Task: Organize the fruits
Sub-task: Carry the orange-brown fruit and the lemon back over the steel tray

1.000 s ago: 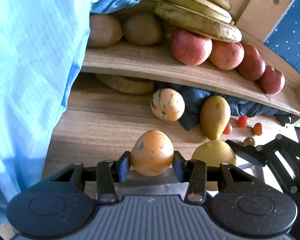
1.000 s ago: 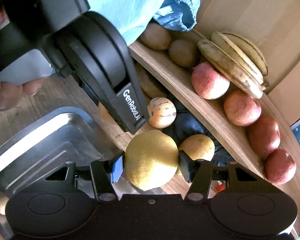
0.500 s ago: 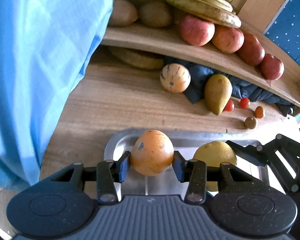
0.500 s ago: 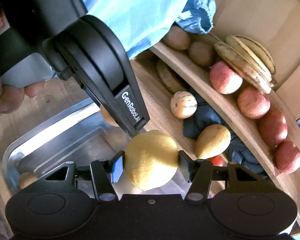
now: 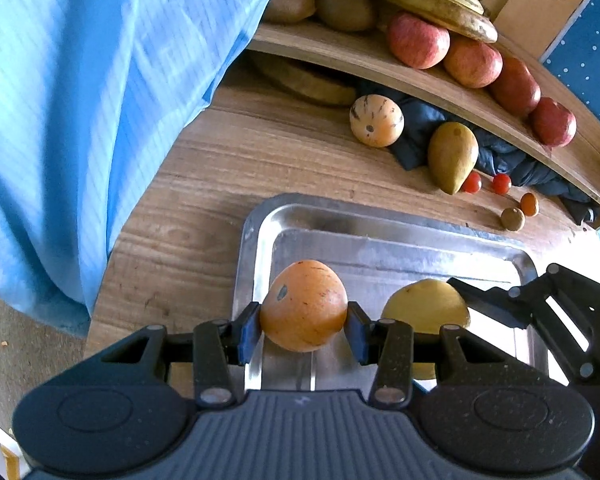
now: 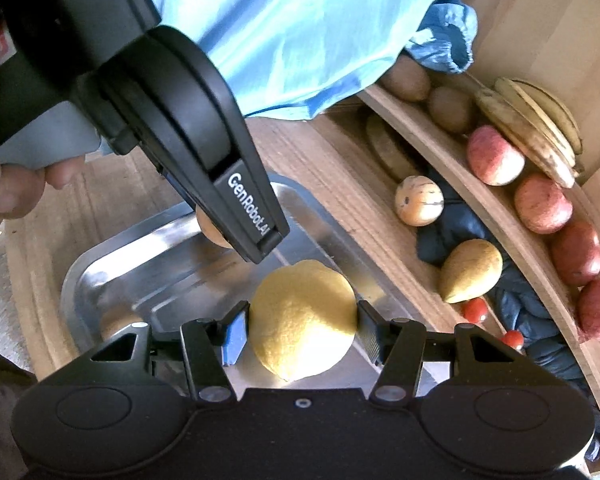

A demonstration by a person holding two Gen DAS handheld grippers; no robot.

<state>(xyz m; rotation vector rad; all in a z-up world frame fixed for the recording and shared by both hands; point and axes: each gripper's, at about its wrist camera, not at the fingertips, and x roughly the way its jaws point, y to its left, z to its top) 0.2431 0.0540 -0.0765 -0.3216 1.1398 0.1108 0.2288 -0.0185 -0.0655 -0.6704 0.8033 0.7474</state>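
Wooden tabletop (image 5: 204, 184) fills the middle of both views, with a curved wooden shelf (image 5: 380, 66) arcing across the upper right and blue cloth (image 5: 100, 100) covering the upper left. On the table sits a steel tray (image 5: 380, 236), at lower centre in the left wrist view and lower left in the right wrist view.

At the bottom of the left wrist view the left gripper (image 5: 303, 326) pinches an orange (image 5: 304, 304) between its blue pads, above the tray's left part. Just right of it the lemon (image 5: 424, 304) shows, held by the right gripper, whose black linkage enters from the right edge. In the right wrist view the right gripper (image 6: 302, 330) has its fingers pressed on both sides of the lemon (image 6: 304, 320), over the tray (image 6: 100, 272); the left gripper's black body crosses the upper left, with part of the orange (image 6: 212, 232) peeking out under it.

On the shelf lie bananas (image 5: 432, 0), four red apples (image 5: 418, 40) in a row and two brown fruits (image 5: 346, 8). Below the shelf edge, on the table, rest a striped round fruit (image 5: 376, 120), a pear (image 5: 452, 156) lying on a dark cloth (image 5: 420, 136), and small tomatoes (image 5: 472, 182) near the pear's tip. A small brown fruit (image 6: 116, 322) lies in the tray's lower left corner in the right wrist view.
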